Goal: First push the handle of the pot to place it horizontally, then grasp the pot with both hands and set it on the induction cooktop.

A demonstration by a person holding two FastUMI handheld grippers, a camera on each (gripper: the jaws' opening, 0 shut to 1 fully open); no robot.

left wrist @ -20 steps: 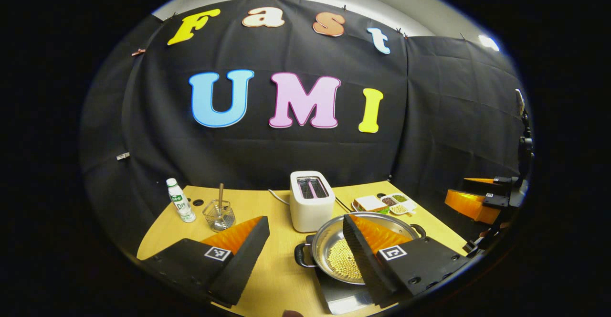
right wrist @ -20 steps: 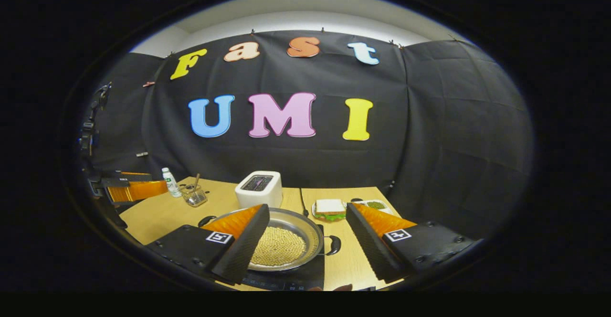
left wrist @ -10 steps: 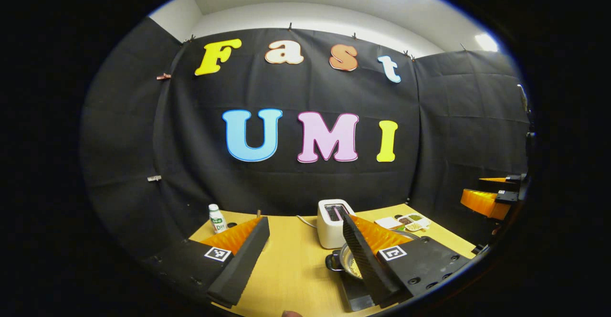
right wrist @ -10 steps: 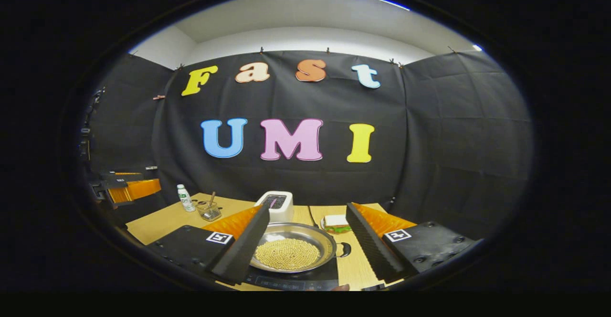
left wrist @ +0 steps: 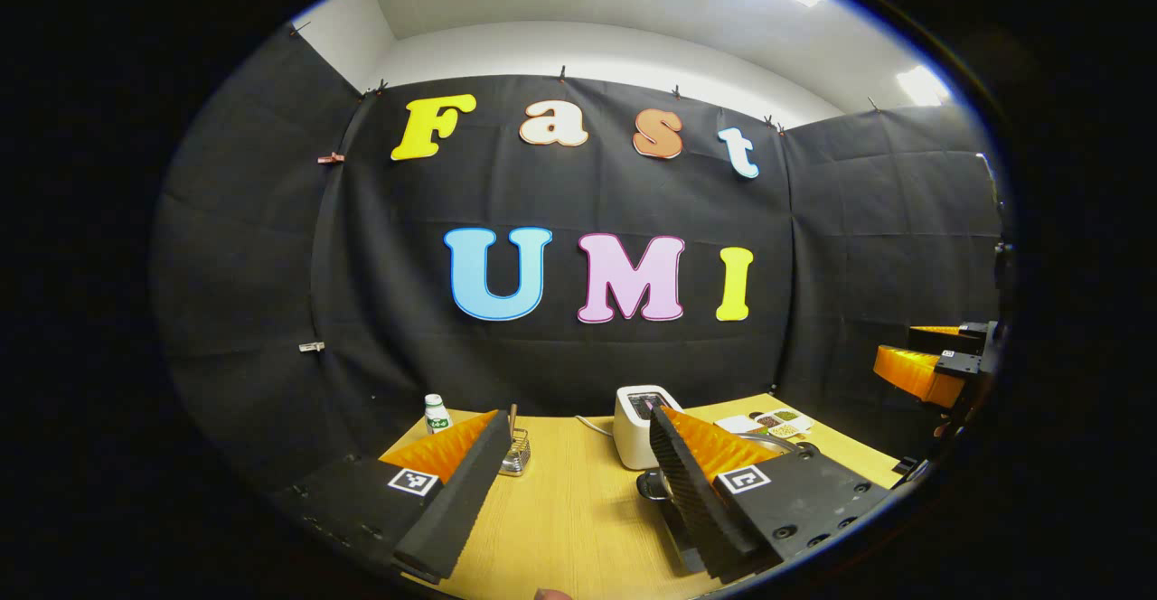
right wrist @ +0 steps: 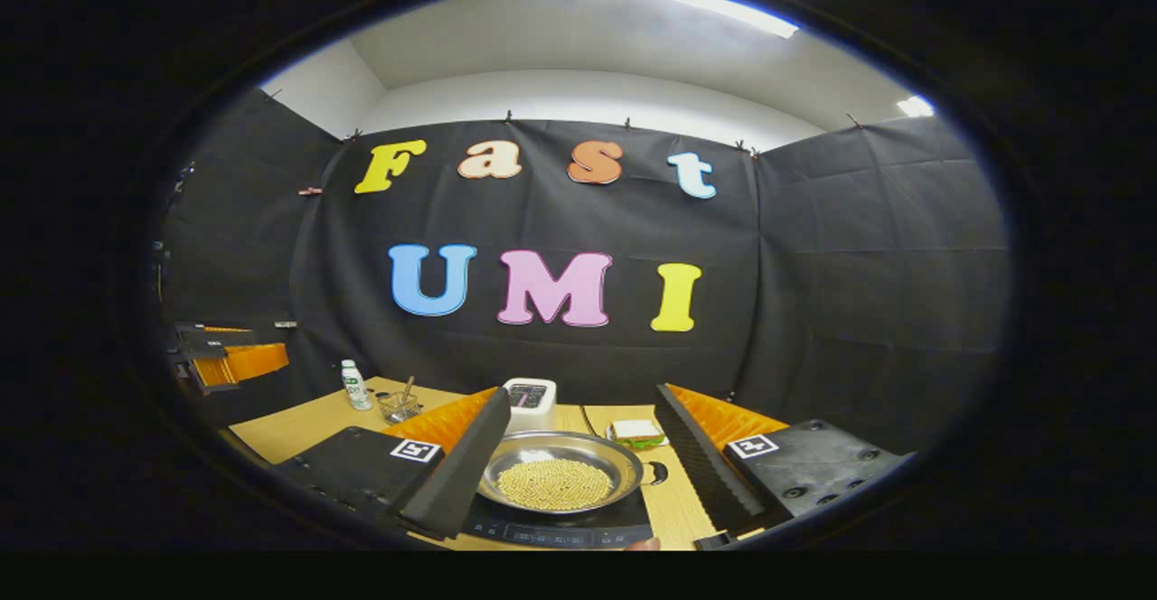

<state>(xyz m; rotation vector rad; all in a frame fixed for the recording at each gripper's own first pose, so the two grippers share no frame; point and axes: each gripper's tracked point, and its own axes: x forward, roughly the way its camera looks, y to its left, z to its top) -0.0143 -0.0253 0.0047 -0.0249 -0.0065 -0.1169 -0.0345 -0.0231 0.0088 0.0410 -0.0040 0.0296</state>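
Note:
The steel pot [right wrist: 556,478], holding yellow beans, sits on the black induction cooktop [right wrist: 560,529], with one black loop handle [right wrist: 658,472] pointing right. My right gripper [right wrist: 581,397] is open, held back from the pot, with nothing between its fingers. In the left gripper view, the pot's rim [left wrist: 770,442] and left handle [left wrist: 649,484] peek out behind the right finger. My left gripper [left wrist: 578,419] is open over the bare wooden table [left wrist: 569,510]. Each gripper also appears far off to the side in the other view: the right gripper [left wrist: 931,367] and the left gripper [right wrist: 226,358].
A white toaster [right wrist: 529,399] stands behind the pot. A sandwich plate [right wrist: 637,433] lies back right. A small bottle [left wrist: 437,413] and a wire basket [left wrist: 515,454] with a utensil stand back left. Small dishes [left wrist: 768,419] lie near the far right edge.
Both grippers have drawn back from the pot and tilted upward, so the table sits lower in both views. The pot stays put on the cooktop.

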